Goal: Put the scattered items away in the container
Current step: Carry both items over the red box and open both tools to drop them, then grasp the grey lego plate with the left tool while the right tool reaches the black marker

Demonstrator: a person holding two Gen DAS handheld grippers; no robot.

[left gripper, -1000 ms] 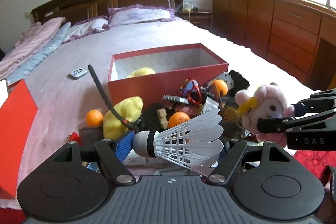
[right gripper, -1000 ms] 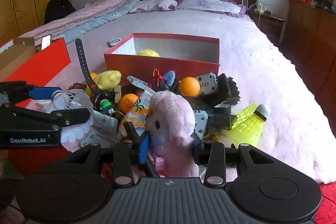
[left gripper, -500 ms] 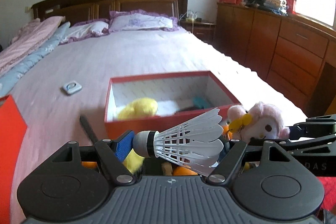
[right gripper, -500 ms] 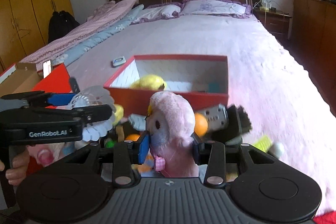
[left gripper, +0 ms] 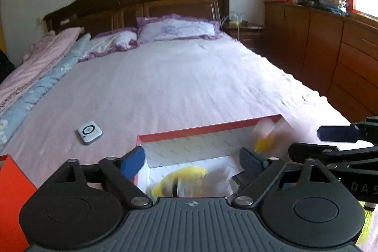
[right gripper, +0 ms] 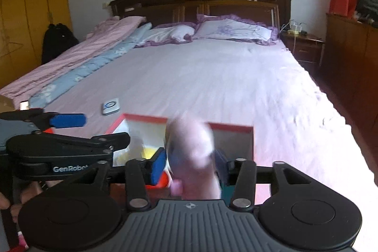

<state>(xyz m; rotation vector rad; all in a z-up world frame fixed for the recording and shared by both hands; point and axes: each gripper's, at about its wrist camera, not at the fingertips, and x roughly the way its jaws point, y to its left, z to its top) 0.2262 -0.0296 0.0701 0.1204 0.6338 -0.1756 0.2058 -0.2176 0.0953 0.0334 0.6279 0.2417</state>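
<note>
Left wrist: left gripper (left gripper: 192, 161) wide open, empty, above red box (left gripper: 208, 128). Right gripper (right gripper: 190, 163) parted; blurred pink plush (right gripper: 192, 153) between its pads, grip unclear.

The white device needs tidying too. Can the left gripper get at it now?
Probably yes: the left gripper is open, and the white device lies alone on bare sheet beside the red box.

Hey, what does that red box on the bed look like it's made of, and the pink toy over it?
Red box: looks like cardboard, matte red outside, thin straight walls, pale printed paper lining inside. Pink toy: probably plush fabric, going by its soft fuzzy outline, though motion blur hides detail. It sits between the right gripper fingers.
</note>
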